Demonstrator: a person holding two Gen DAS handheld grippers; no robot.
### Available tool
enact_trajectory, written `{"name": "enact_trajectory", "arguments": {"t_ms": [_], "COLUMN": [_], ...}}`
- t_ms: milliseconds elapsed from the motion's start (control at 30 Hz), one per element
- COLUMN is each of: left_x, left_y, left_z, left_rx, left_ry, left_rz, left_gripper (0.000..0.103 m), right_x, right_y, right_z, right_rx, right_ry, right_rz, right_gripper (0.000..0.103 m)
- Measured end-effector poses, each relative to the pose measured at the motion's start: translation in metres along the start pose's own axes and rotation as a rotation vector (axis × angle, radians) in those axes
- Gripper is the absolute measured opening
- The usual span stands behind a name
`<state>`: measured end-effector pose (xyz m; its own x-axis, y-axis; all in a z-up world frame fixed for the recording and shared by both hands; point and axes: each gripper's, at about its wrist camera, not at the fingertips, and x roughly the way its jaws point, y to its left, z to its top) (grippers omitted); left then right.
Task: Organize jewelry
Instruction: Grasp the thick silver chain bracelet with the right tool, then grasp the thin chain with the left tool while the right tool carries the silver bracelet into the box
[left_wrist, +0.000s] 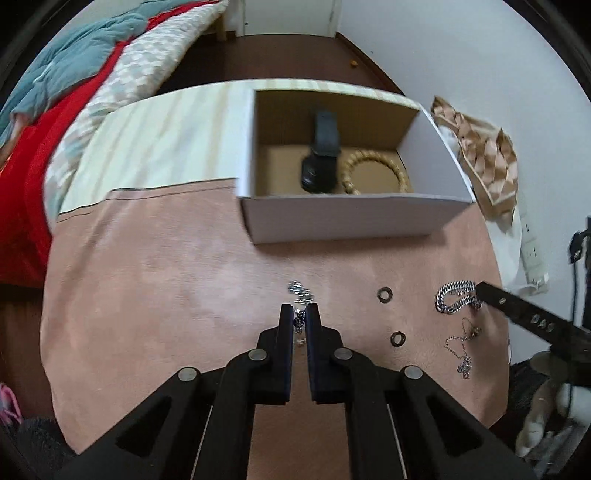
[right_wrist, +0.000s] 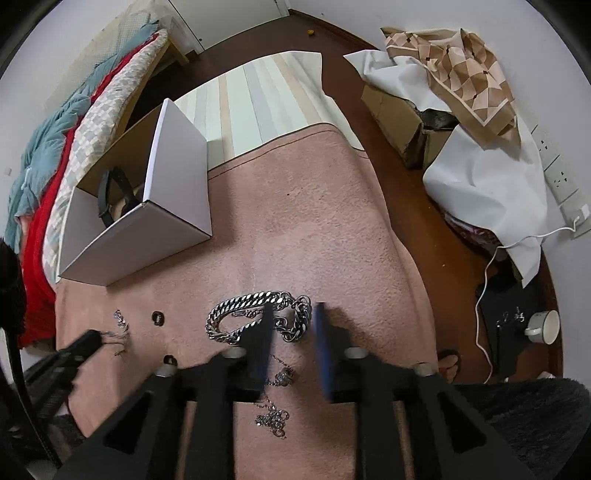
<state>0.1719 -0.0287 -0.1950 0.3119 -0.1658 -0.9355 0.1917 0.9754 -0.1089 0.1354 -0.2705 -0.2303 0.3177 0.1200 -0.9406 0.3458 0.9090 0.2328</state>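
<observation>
Pinching a small dark pendant (left_wrist: 300, 322) between its tips, the left gripper (left_wrist: 300, 314) hangs over the pink cloth (left_wrist: 166, 280), with the pendant's thin chain (left_wrist: 301, 290) trailing toward the white box (left_wrist: 343, 218). Inside that box lie a black watch (left_wrist: 320, 155) and a gold bangle (left_wrist: 373, 171). Farther from the box, the right gripper (right_wrist: 293, 321) stands partly open astride one end of a heavy silver bracelet (right_wrist: 251, 315), not squeezing it. Two dark rings (left_wrist: 385, 294) (left_wrist: 398, 339) and a fine necklace (left_wrist: 463, 350) rest nearby.
</observation>
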Motion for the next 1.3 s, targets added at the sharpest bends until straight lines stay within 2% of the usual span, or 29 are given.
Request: {"name": "enact_trajectory", "arguments": {"t_ms": [33, 133, 300, 333, 367, 400, 567, 833, 1167, 1300], "left_x": [-0.003, -0.009, -0.010, -0.011, -0.013, -0.015, -0.033, -0.073, -0.135, -0.139], "left_y": [0.004, 0.012, 0.014, 0.014, 0.014, 0.015, 0.016, 0.009, -0.011, -0.019], "left_z": [-0.001, -0.007, -0.011, -0.011, -0.012, -0.012, -0.007, 0.016, 0.072, 0.101], "left_rx": [-0.006, -0.019, -0.043, -0.046, -0.048, -0.052, -0.063, -0.057, -0.005, 0.033], "left_ry": [-0.002, -0.011, -0.012, -0.014, -0.017, -0.018, -0.045, -0.117, -0.244, -0.268], "left_rz": [-0.002, 0.007, 0.007, 0.006, 0.005, 0.002, -0.021, -0.077, -0.155, -0.154], "left_gripper": [0.004, 0.004, 0.004, 0.004, 0.004, 0.004, 0.004, 0.004, 0.004, 0.004], "right_x": [0.001, 0.006, 0.013, 0.015, 0.014, 0.014, 0.013, -0.039, -0.120, -0.140], "right_y": [0.002, 0.008, 0.026, 0.030, 0.033, 0.037, 0.045, 0.053, 0.089, 0.112], "right_z": [0.000, 0.000, -0.001, -0.002, -0.003, -0.004, -0.009, -0.008, 0.029, 0.056], "right_rx": [0.000, -0.014, -0.084, -0.096, -0.109, -0.127, -0.130, -0.084, -0.147, -0.185], "right_ry": [0.001, 0.004, -0.008, -0.010, -0.018, -0.027, -0.025, -0.118, -0.260, -0.287], "right_rz": [-0.002, -0.027, -0.158, -0.182, -0.183, -0.172, -0.114, 0.042, 0.157, 0.197], "right_gripper": [0.040, 0.042, 0.043, 0.039, 0.028, 0.005, 0.004, 0.003, 0.003, 0.003]}}
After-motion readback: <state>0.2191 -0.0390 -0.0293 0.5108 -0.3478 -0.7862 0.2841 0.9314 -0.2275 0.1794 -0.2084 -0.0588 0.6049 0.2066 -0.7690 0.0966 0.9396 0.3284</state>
